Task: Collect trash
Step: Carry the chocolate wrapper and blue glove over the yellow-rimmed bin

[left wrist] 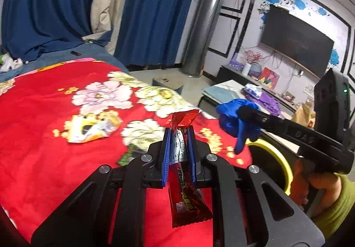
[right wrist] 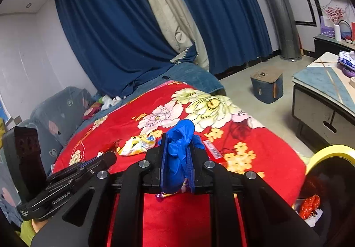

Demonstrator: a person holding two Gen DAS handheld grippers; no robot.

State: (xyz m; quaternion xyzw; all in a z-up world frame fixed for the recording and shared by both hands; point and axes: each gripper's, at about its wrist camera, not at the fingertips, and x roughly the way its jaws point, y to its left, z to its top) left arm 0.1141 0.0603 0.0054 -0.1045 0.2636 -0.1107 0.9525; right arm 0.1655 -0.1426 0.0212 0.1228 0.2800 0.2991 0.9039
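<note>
My left gripper (left wrist: 179, 133) is shut on a red snack wrapper (left wrist: 185, 191) and holds it above the red flowered blanket (left wrist: 44, 118). My right gripper (right wrist: 177, 140) is shut on a crumpled blue plastic glove (right wrist: 180, 136); it also shows in the left wrist view (left wrist: 238, 120), above a yellow-rimmed black trash bin (left wrist: 279, 158). A yellow and white wrapper (left wrist: 93, 128) lies on the blanket, also in the right wrist view (right wrist: 137, 143). A red wrapper with a barcode (right wrist: 214, 150) lies past the right gripper. The bin (right wrist: 332, 152) holds red trash (right wrist: 309, 204).
Blue curtains (right wrist: 124, 31) hang behind the bed. A grey-blue sofa (right wrist: 60, 113) stands at the left. A low table (right wrist: 326, 89) with bags stands at the right, a small stool (right wrist: 267, 85) on the floor, a TV (left wrist: 297, 40) on the wall.
</note>
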